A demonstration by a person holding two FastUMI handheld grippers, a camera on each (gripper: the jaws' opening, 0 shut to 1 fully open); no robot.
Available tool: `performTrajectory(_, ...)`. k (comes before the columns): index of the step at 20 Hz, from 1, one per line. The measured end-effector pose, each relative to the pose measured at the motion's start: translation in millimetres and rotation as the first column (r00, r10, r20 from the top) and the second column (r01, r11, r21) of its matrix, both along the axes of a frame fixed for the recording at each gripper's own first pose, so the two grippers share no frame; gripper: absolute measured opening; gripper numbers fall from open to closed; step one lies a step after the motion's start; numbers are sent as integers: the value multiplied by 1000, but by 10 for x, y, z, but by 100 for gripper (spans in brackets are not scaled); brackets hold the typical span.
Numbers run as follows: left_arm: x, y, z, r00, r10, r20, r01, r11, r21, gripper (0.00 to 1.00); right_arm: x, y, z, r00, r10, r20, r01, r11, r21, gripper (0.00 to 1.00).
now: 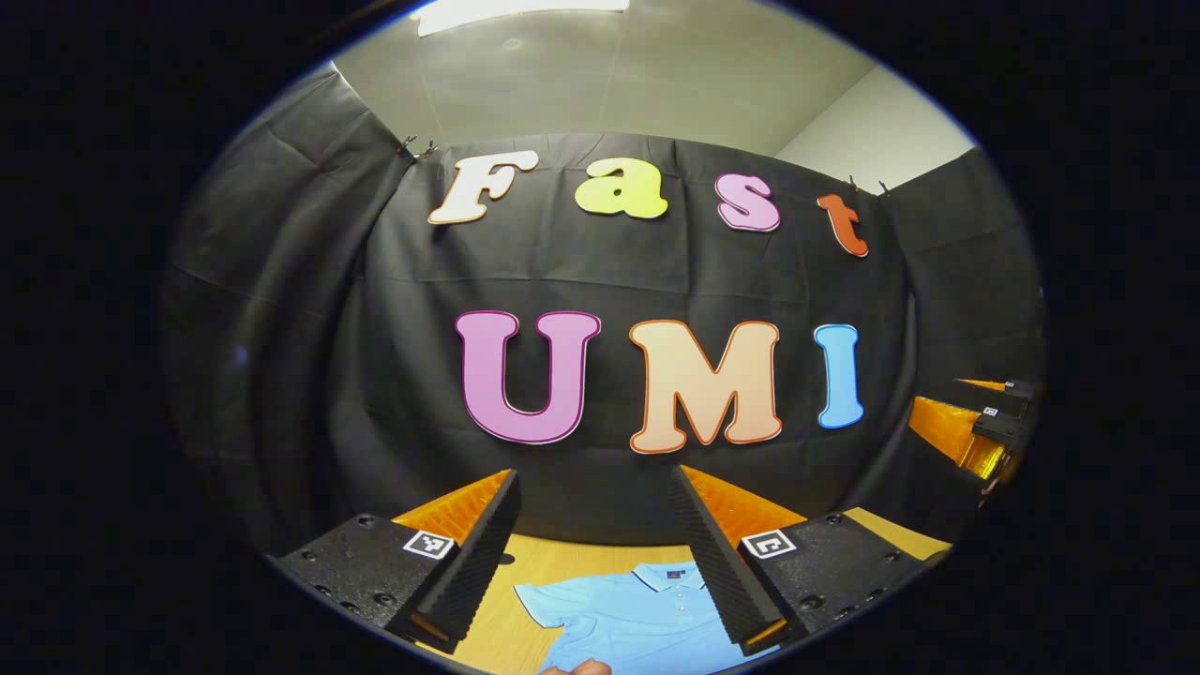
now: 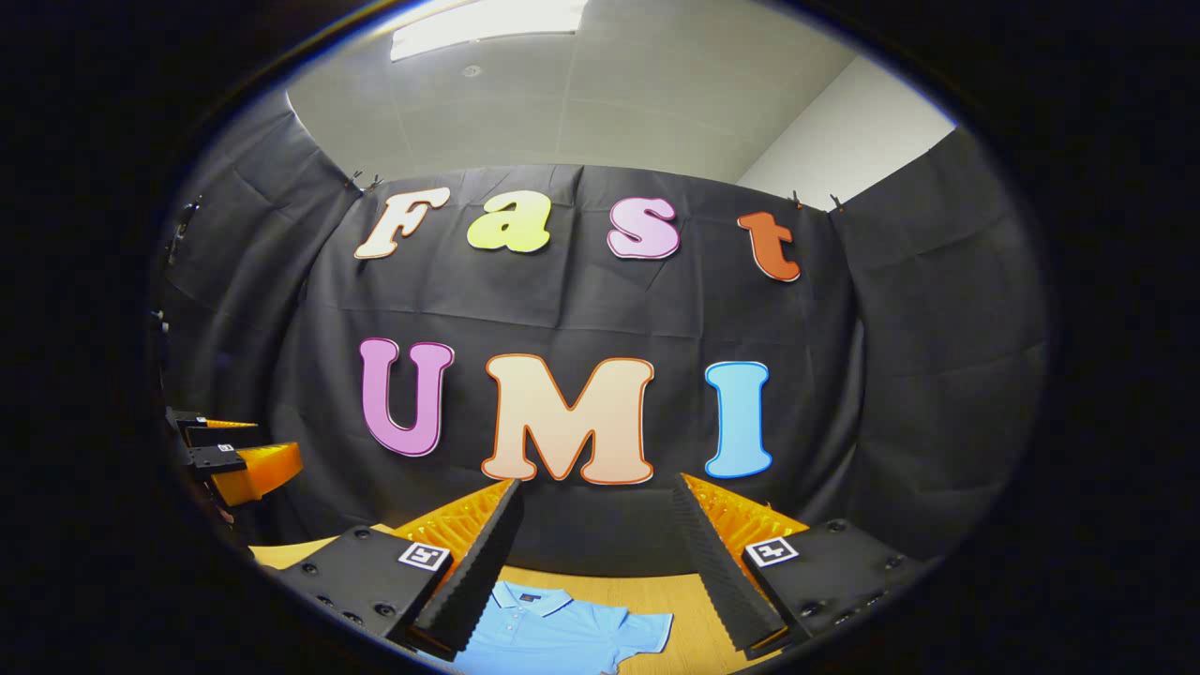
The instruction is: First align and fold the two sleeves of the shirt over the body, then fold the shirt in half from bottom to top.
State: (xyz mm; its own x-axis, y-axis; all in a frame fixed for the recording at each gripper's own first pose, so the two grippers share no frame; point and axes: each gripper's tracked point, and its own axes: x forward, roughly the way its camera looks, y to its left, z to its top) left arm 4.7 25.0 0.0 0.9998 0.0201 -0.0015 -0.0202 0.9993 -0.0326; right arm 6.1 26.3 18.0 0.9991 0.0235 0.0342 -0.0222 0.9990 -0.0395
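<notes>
We look from both cameras well above the wooden table point(image 1: 539, 562), facing almost level at the booth's black cloth wall point(image 1: 600, 272). In the left gripper view the light blue polo shirt point(image 1: 637, 614) lies low and centre; the right gripper view shares it, and each catches the other gripper at its edge.

shirt point(image 1: 626, 619) – soft matt cloth | table point(image 1: 502, 600) – smooth wood
</notes>
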Motion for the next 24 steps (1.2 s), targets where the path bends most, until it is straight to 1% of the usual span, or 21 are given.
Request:
performTrajectory(8, 26, 11, -68, 1000, 7, -16, -7, 1000, 1, 95, 73, -66, -123, 1000, -12, -21, 12, 1000, -15, 100)
performTrajectory(11, 43, -21, -90, 1000, 10, -23, -10, 1000, 1, 95, 159, -156, -208, 999, -17, -34, 17, 1000, -17, 100)
performTrajectory(12, 38, -38, -94, 1000, 12, -22, -12, 1000, -3, 95, 202, -191, -243, 999, -17, -42, 16, 1000, -18, 98)
performTrajectory(14, 36, -65, -95, 1000, 14, -23, -14, 1000, -18, 95, 313, -255, -327, 998, 0, -59, -1, 1000, -24, 100)
performTrajectory(15, 42, -92, -99, 1000, 12, -23, -12, 1000, -22, 95, 370, -330, -384, 998, 1, -68, -3, 999, -33, 98)
performTrajectory(16, 42, -98, -102, 1000, 16, -26, -16, 1000, -18, 95, 437, -402, -446, 997, -2, -81, -2, 999, -44, 100)
performTrajectory(17, 43, -94, -105, 999, 22, -26, -22, 1000, -12, 95, 499, -472, -507, 996, -5, -92, 0, 998, -55, 98)
performTrajectory(20, 51, -97, -91, 999, 41, -25, -41, 999, -5, 95, 666, -672, -801, 990, -19, -143, 6, 996, -89, 98)
performTrajectory(24, 27, -92, -111, 997, 69, -34, -69, 998, 12, 95, 854, -837, -1184, 979, -31, -202, 12, 995, -97, 98)
